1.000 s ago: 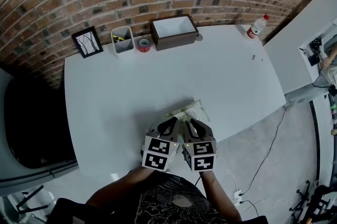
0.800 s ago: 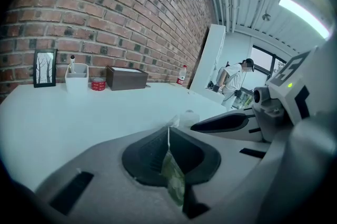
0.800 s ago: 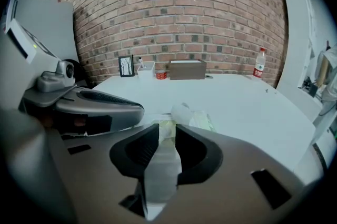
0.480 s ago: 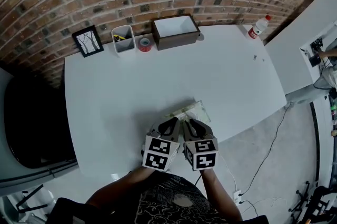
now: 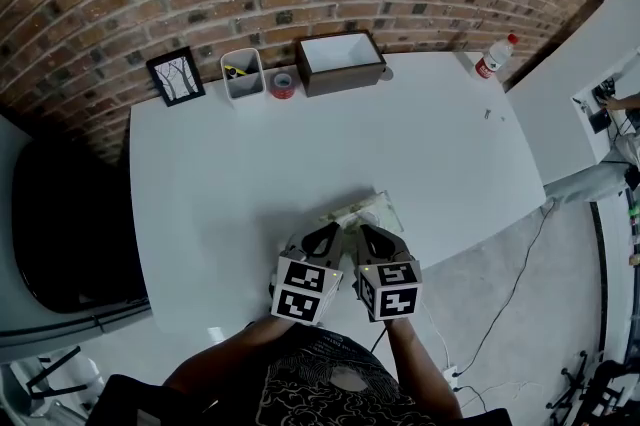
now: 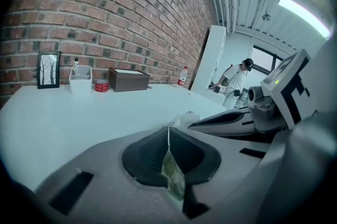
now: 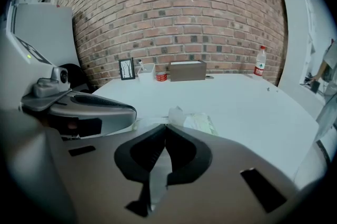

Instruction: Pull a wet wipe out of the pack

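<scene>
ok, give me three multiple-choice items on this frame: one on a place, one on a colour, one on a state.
1. Where does the clear plastic bottle with red label stand?
A. at the far right corner of the white table
B. on the floor
C. at the table's near edge

2. What colour is the small tape roll at the table's far edge?
A. blue
B. red
C. yellow

3. The left tool is:
A. open and empty
B. shut on the green plastic wet-wipe pack
C. shut on a pen

Answers: 1 A, the head view shows it at that corner. 2 B, the roll reads red. 3 B, green film sits pinched between its closed jaws.
</scene>
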Available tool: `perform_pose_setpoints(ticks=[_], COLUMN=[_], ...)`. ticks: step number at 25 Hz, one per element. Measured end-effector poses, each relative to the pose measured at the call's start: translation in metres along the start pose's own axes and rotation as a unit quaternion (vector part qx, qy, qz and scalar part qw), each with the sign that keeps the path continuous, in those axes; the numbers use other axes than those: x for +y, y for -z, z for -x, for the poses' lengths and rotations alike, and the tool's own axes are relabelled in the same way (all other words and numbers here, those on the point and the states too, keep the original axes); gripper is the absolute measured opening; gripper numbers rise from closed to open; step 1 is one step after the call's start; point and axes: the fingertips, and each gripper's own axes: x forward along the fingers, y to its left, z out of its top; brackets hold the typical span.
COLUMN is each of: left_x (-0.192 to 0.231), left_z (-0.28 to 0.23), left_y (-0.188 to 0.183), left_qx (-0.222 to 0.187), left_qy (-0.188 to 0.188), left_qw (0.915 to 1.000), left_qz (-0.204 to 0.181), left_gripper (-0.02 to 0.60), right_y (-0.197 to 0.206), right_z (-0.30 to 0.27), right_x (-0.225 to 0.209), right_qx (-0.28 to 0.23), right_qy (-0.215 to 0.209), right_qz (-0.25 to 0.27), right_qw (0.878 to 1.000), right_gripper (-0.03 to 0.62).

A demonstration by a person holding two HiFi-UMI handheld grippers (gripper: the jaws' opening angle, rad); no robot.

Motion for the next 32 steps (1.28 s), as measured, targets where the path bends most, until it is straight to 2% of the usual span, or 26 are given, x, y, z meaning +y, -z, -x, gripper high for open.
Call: perform_pose_setpoints(ticks=[32], left_x=[-0.019], left_z=[0.046], left_y=[-0.003], left_qx=[-0.036], left_qy=[-0.019], left_qw=[0.9991], left_qz=[-0.007], left_gripper=[0.012], right_y=[-0.031], right_z=[0.054], right_x=[0.013], right_qx=[-0.084], right_qy=[0.022], right_qz=[0.022], right_qw=[0.996], right_gripper=[0.018])
